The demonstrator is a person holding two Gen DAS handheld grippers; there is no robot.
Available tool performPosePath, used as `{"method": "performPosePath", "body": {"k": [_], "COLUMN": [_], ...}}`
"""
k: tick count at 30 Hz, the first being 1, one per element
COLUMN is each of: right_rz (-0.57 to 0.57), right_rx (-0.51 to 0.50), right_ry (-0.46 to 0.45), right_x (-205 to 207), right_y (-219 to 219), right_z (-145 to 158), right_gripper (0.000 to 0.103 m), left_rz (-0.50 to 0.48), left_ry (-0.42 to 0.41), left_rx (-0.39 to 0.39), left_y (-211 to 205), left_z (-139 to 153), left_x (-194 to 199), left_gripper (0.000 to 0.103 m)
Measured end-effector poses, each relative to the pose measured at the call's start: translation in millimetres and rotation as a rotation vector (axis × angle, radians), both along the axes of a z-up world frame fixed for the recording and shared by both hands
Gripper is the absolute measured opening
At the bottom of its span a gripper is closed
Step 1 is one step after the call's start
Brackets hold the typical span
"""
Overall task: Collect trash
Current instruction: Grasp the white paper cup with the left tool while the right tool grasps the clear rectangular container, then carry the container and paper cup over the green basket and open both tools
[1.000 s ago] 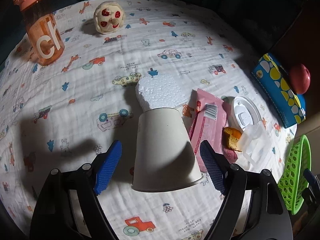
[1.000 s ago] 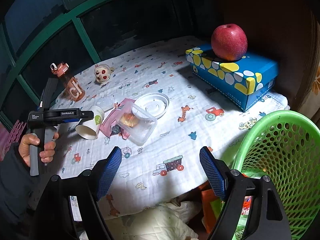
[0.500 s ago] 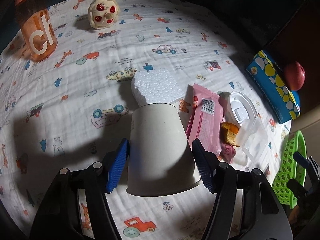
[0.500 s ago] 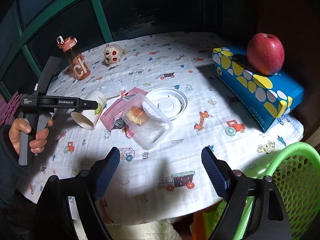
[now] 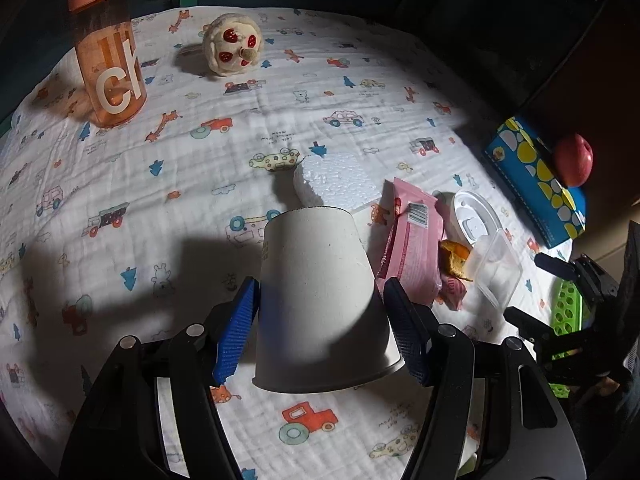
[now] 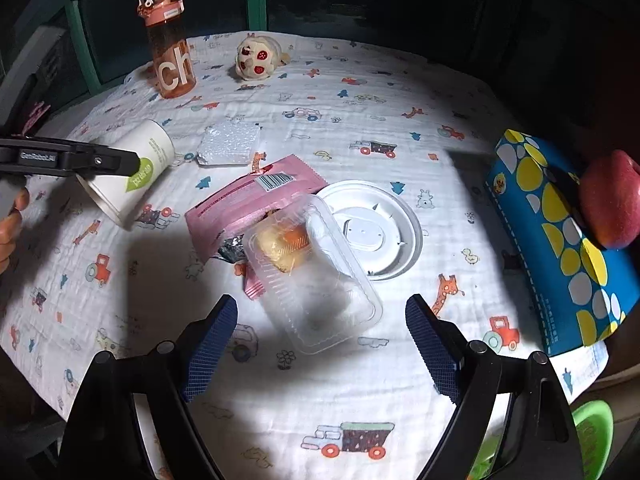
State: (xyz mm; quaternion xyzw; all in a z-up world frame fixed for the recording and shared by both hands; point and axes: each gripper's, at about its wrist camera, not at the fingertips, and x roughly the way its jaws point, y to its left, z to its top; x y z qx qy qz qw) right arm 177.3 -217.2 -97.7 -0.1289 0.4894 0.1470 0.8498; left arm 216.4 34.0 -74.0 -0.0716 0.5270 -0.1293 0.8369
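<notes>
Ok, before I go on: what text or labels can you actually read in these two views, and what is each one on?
"ch": large white letters on the orange bottle.
"GenRobot.AI": on the left gripper, seen from the right wrist.
Barcode on the pink wrapper: digits too small to read.
Green label and print on the paper cup: too blurred.
Small print on the tablecloth and the blue box: unreadable.
</notes>
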Motion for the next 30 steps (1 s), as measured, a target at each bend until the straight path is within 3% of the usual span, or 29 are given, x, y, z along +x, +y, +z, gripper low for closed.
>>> {"method": "performPosePath", "body": {"k": [12, 15, 21, 30], "right_rz": [0.084, 0.082, 0.072, 0.036], "right_rx": [-0.098, -0.101, -0.065, 0.004], "right_ry": [0.025, 0.030, 0.039, 0.015], "right_x": [23.1, 22.9, 17.4, -7.2], "right_y": [12.6, 14.3, 12.0, 3.2], "right_z": [-27.2, -27.7, -22.5, 0.8], "right_gripper": [0.082, 0.070, 0.061, 0.059], "left_rz": [-0.015, -0.009, -0.016, -0.036], "left_ry": [-0.006, -0.004, -0.003, -0.026], "left_rx": [0.002, 0.002, -0.005, -0.009], "left_y": [-0.9, -0.2, -2.3, -11.8], "left_z": [1.7, 1.4, 1.5, 13.6], "left_x": [-4.3, -5.0, -8.2, -18.4], "left_gripper": [0.063, 0.063, 0.063, 0.063]}}
